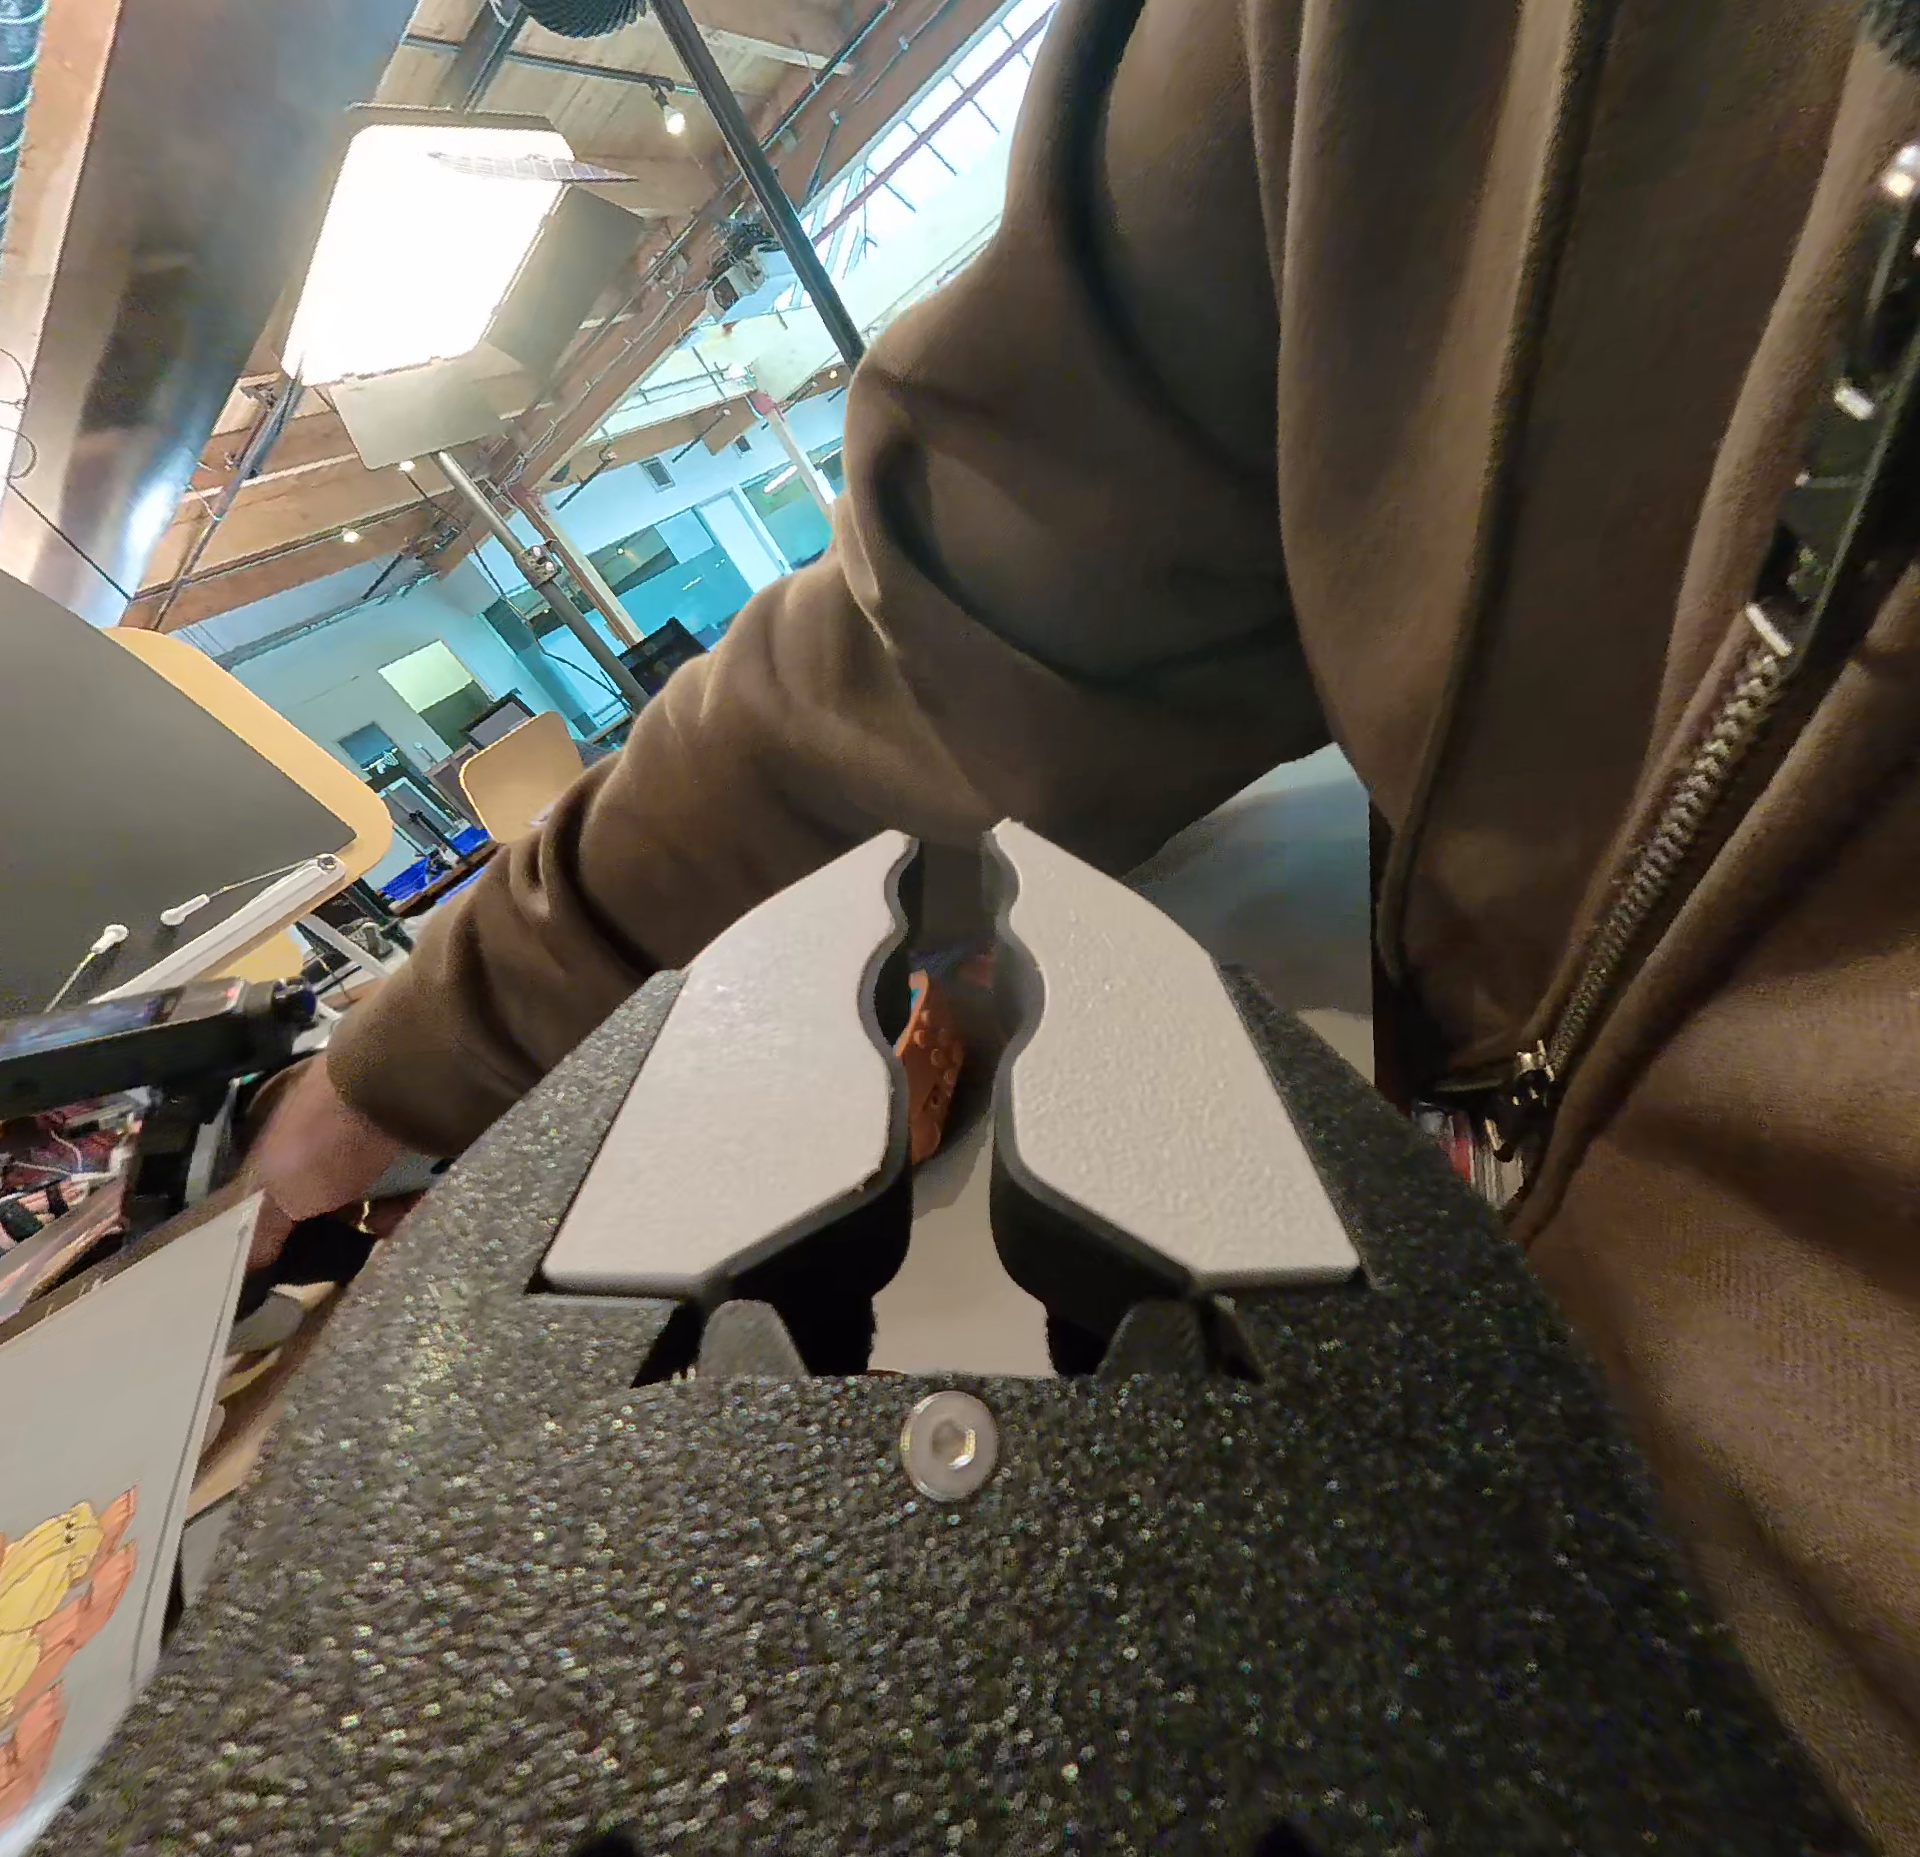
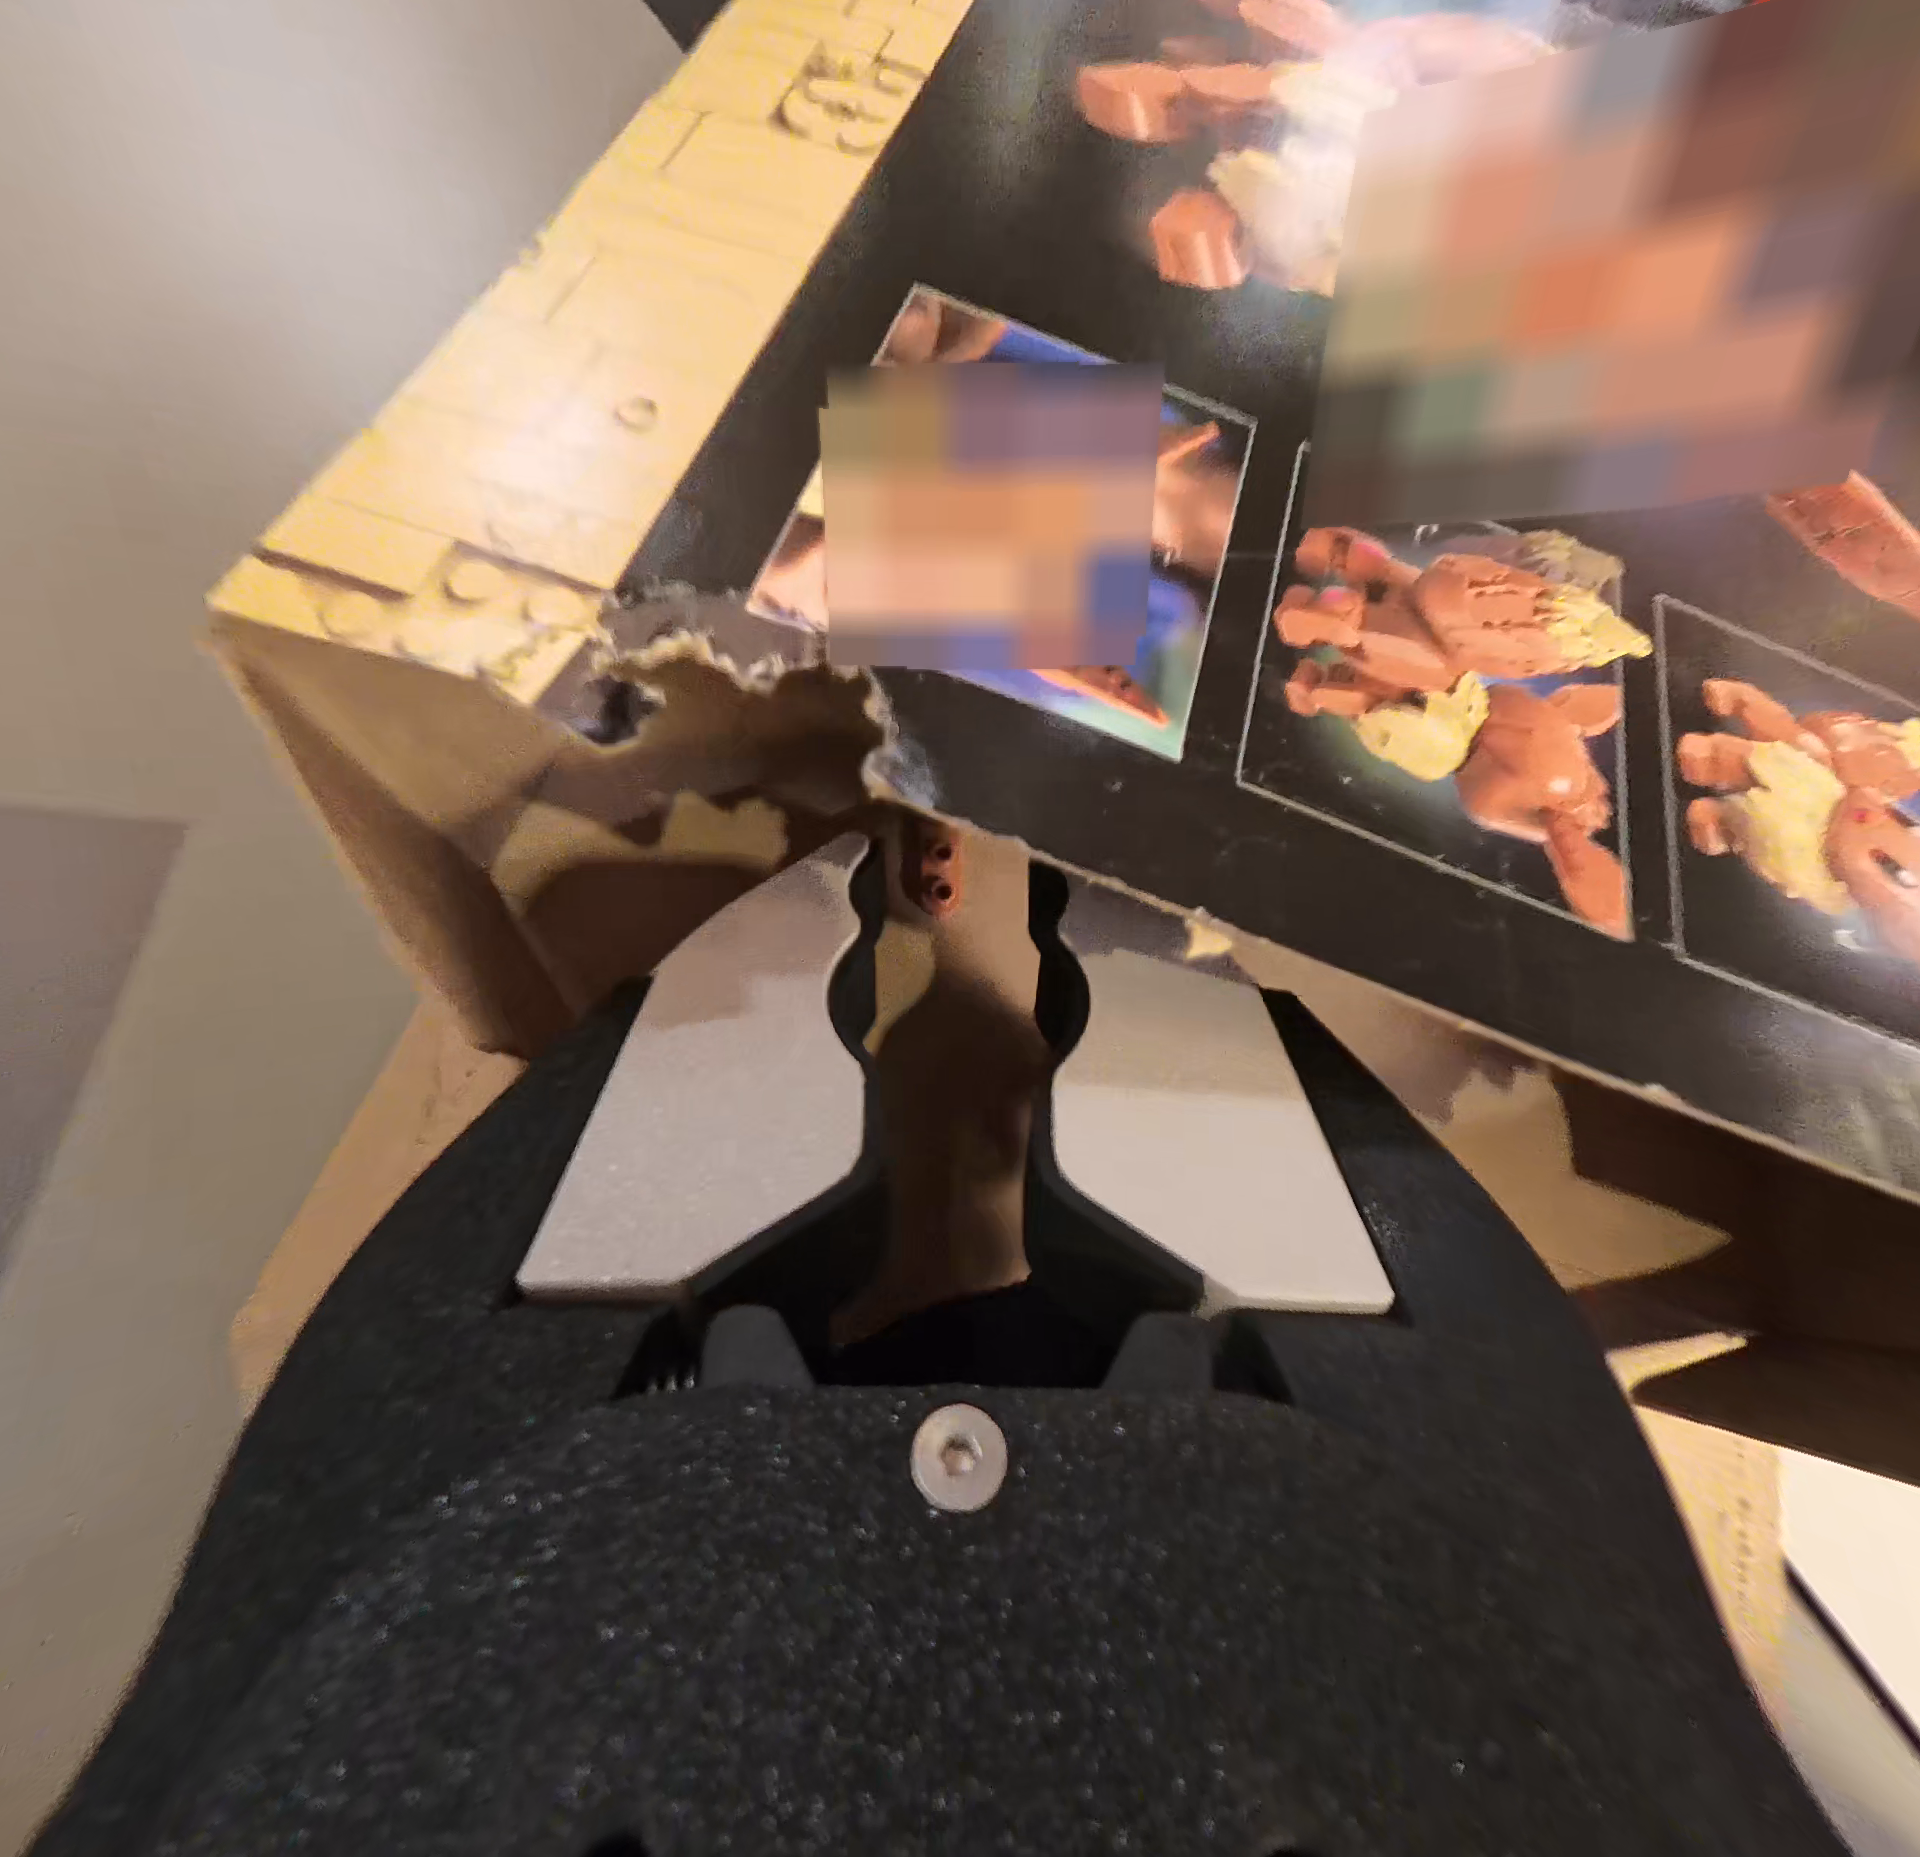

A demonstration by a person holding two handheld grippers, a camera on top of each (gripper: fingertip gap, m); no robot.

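My left gripper [image 1: 951,841] points up towards a person in a brown zip hoodie [image 1: 1403,457]. It is shut on an orange-brown studded brick [image 1: 930,1064], which sits deep between the grey fingers [image 1: 748,1080]. My right gripper [image 2: 951,862] is close under the torn corner [image 2: 748,706] of a cardboard box [image 2: 1091,799]. The box has a black face with pictures of a brown and yellow brick figure, and a yellow side [image 2: 623,301]. The right jaws stand apart. A small brown piece with two dark holes [image 2: 938,877] lies between the tips, nearer the left finger.
In the left wrist view, the person's sleeve [image 1: 727,820] reaches down left to a hand [image 1: 301,1153] among clutter. A grey booklet with a figure picture [image 1: 94,1495] stands at lower left, a dark screen [image 1: 135,768] above it. A tan tabletop [image 2: 343,1236] and a white sheet [image 2: 1849,1579] lie under the box.
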